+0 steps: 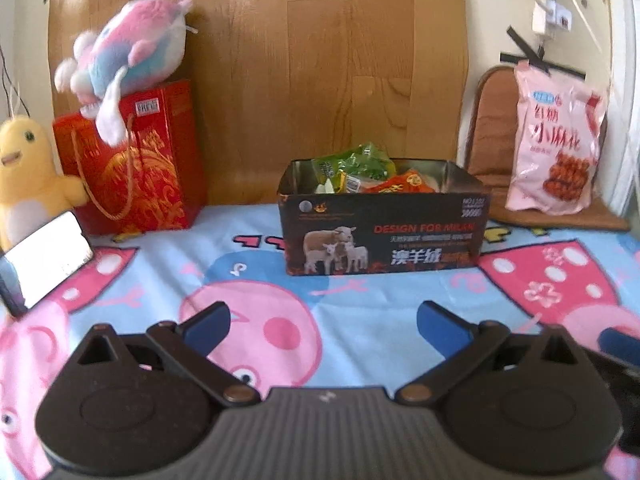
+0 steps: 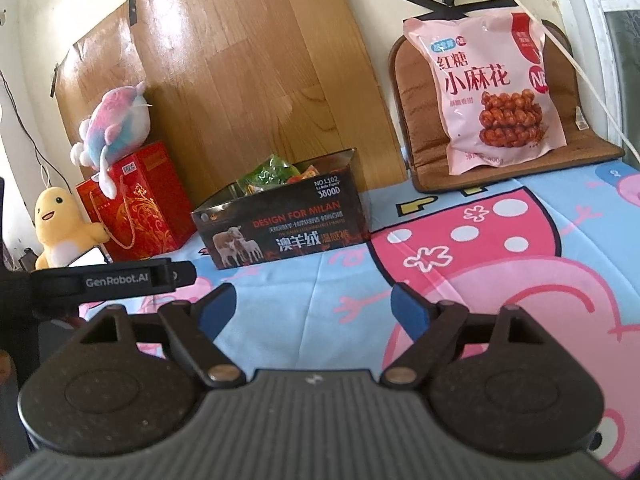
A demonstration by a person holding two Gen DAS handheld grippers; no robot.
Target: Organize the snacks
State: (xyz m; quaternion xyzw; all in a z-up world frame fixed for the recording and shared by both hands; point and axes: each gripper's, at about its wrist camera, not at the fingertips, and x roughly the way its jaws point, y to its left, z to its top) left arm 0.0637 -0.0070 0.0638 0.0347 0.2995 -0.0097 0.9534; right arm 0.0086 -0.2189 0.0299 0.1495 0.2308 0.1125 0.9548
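Observation:
A dark open box (image 1: 384,236) printed with sheep stands on the cartoon bedsheet, and green and red snack packets (image 1: 360,170) fill it. The same box (image 2: 280,226) lies ahead and to the left in the right wrist view. A large pink snack bag (image 2: 496,100) leans upright on a brown cushion at the right; in the left wrist view the bag (image 1: 556,140) is at the far right. My left gripper (image 1: 324,326) is open and empty, short of the box. My right gripper (image 2: 314,306) is open and empty too, above the sheet.
A red gift bag (image 1: 136,160) with a pink-blue plush (image 1: 132,46) on top stands at the left, beside a yellow plush (image 1: 28,168) and a phone (image 1: 48,252). A wooden board (image 1: 320,60) leans on the wall behind. The brown cushion (image 2: 412,128) sits at the right.

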